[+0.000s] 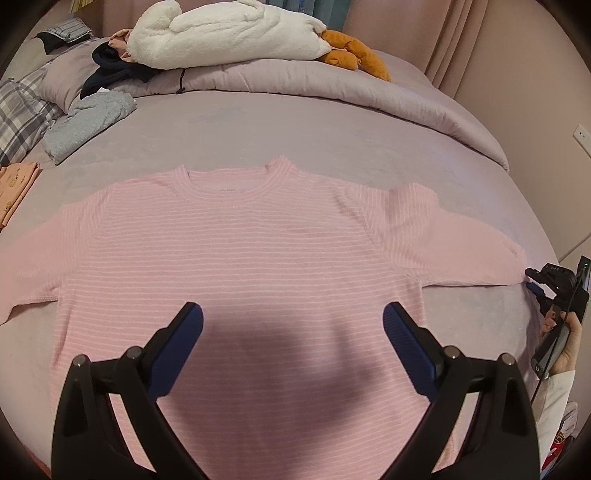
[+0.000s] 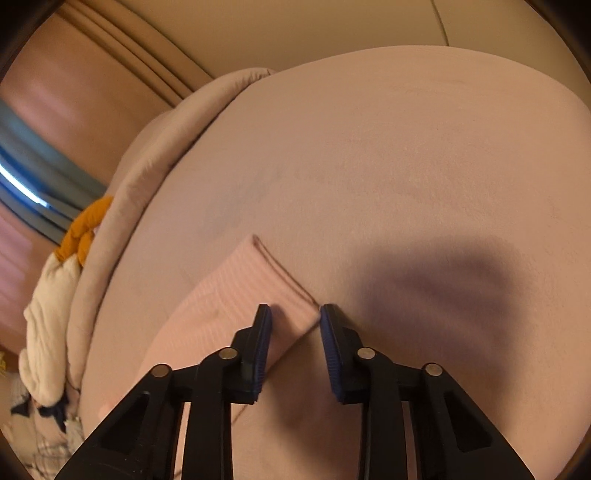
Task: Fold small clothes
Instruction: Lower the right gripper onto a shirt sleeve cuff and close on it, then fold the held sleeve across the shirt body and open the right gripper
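- Nearest my left wrist camera, the left gripper [image 1: 293, 321] hangs tilted down over the lower middle of the pink striped sweater [image 1: 236, 258], its two blue-padded fingers [image 1: 190, 328] spread wide with nothing between them and its shadow on the cloth below.
- From this view I see the sweater lying flat, front up, in the middle of the bed [image 1: 332, 140], collar toward the far edge and both sleeves stretched out sideways.
- Only this view shows me the far edge: a rolled quilt [image 1: 295, 81] with a white plush toy [image 1: 229, 33] on top, dark clothes [image 1: 110, 70] beside it, a folded grey garment [image 1: 88, 122], a checked pillow [image 1: 18, 114] and an orange piece [image 1: 14, 192] at the left edge.
- At the right edge of that view I see the right gripper [image 1: 533, 282] held low by a hand [image 1: 567, 343] in a white sleeve, its tip at the cuff of the sweater's sleeve.
- My right wrist camera alone shows that cuff [image 2: 280, 291] close up: the right gripper [image 2: 295, 314] points down at the bed [image 2: 406, 147], fingers [image 2: 263, 332] narrowed to a small gap, one on either side of the cuff's corner.
- I cannot tell whether the pads are pressing the cloth; a sliver of space shows beside the right finger.
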Available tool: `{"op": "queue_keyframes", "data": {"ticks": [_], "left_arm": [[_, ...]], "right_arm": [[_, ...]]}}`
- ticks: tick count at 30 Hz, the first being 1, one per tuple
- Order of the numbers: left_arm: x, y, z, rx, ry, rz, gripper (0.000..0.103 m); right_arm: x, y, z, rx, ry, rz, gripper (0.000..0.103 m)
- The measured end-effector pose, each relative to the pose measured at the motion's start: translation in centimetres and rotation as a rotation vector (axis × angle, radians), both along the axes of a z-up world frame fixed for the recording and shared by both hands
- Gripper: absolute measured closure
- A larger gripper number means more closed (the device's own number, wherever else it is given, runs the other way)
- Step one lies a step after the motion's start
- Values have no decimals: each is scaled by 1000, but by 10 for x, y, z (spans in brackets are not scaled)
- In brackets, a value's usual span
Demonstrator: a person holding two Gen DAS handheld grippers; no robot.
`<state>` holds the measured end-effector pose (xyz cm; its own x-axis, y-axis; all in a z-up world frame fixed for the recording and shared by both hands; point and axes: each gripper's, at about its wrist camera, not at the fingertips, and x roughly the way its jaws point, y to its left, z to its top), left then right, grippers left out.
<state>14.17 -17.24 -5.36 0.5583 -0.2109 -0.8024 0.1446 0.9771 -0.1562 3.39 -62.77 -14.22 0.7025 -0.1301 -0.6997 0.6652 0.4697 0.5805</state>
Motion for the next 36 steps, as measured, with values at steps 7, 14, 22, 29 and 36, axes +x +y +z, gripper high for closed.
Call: {"op": "queue_keyframes", "data": {"ticks": [7,14,22,29,36], "left_arm": [[0,1,-3,7,7,7,5],[-3,14,1,-18,2,50,5],[-7,32,9,-39,-13,107,5],[-6,46,12,-47,-20,149,5],[-2,49,12,-52,-16,165,5]], "right_arm": [[-2,2,8,-82,-18,3,96],[10,37,54,-209,-131,120,97],[51,110,83,-307,-194,398,97],[79,175,81,-319,-212,677,97],[103,230,61,-335,-133,893,97]]}}
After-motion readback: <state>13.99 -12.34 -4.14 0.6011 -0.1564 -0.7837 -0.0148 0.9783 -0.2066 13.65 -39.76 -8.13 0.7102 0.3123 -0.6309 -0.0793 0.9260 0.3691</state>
